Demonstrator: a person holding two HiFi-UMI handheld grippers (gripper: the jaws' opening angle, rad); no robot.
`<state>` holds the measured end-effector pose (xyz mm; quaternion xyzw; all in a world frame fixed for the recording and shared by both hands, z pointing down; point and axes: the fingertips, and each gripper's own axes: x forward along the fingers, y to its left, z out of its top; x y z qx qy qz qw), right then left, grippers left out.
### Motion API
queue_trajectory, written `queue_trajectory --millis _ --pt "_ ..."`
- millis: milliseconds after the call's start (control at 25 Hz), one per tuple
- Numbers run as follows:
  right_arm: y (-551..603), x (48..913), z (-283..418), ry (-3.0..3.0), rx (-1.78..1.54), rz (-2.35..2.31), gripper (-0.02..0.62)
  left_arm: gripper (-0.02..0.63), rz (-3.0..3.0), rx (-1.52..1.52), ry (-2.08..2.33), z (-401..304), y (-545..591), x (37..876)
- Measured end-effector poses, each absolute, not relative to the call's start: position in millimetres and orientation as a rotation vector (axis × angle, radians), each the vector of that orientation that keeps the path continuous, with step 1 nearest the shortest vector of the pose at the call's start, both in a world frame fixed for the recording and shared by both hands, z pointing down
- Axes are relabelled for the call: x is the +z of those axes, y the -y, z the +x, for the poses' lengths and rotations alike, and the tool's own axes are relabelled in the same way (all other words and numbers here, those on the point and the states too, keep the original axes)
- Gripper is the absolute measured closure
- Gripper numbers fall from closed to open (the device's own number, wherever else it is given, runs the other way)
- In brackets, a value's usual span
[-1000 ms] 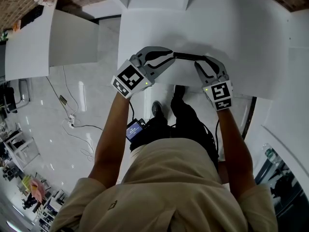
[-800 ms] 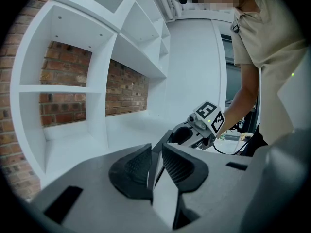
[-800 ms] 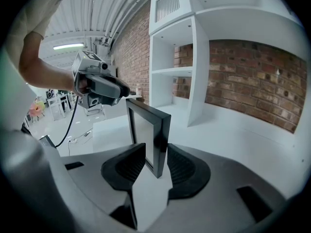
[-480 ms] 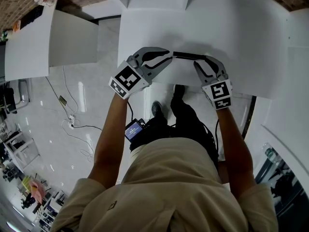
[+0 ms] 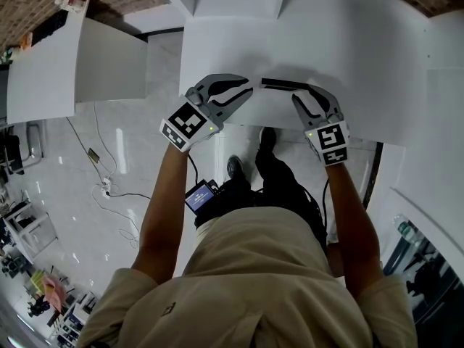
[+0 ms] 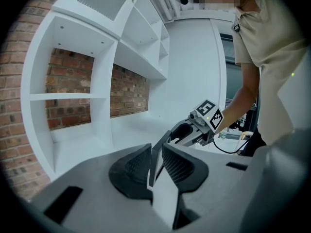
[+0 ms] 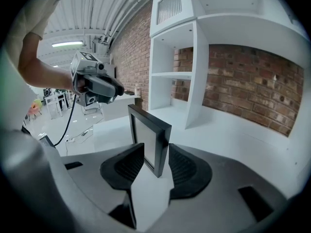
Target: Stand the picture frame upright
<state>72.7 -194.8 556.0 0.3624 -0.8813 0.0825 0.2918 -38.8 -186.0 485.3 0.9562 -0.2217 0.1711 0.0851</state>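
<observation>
A black picture frame (image 5: 284,85) stands upright on its edge on the white table (image 5: 362,64); from the head view it shows as a thin dark bar. My right gripper (image 5: 304,97) straddles the frame's right end, and its jaws are opening. In the right gripper view the frame (image 7: 148,132) sits between the pads with a gap on each side. My left gripper (image 5: 249,91) is open just off the frame's left end. In the left gripper view the frame's edge (image 6: 159,149) shows end-on through the gap between the jaws (image 6: 156,165), with the right gripper (image 6: 187,132) beyond.
White shelving with a brick back wall (image 7: 252,76) stands behind the table. A second white table (image 5: 80,64) is at the left. Cables and a small device (image 5: 199,194) lie on the glossy floor below the table's front edge.
My left gripper has drawn back to the left, off the frame's end. The right gripper and the frame stay where they were.
</observation>
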Motion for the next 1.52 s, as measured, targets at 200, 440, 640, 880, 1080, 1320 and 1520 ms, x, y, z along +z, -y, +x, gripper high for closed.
queue_trajectory --millis 200,440,640,880,1080,1320,1520 --pt "182 538 80 2.338 0.199 1.02 0.439 0.54 2.863 0.518 0.686 -52 172 471" --pt "159 514 84 2.318 0.163 1.065 0.437 0.54 2.88 0.509 0.704 -70 146 453" --pt "141 481 77 2.314 0.149 1.135 0.434 0.54 2.914 0.494 0.727 -86 123 424" --pt "106 418 52 2.422 0.226 1.217 0.474 0.54 2.943 0.479 0.799 -114 87 375" --pt "68 364 21 2.559 0.28 1.185 0.573 0.54 2.922 0.411 0.835 -143 59 339" --pt "19 316 4 2.621 0.261 1.129 0.592 0.592 2.872 0.328 0.84 -165 22 302" --pt "-9 287 0 2.636 0.219 1.117 0.592 0.597 2.901 0.337 0.835 -173 -5 280"
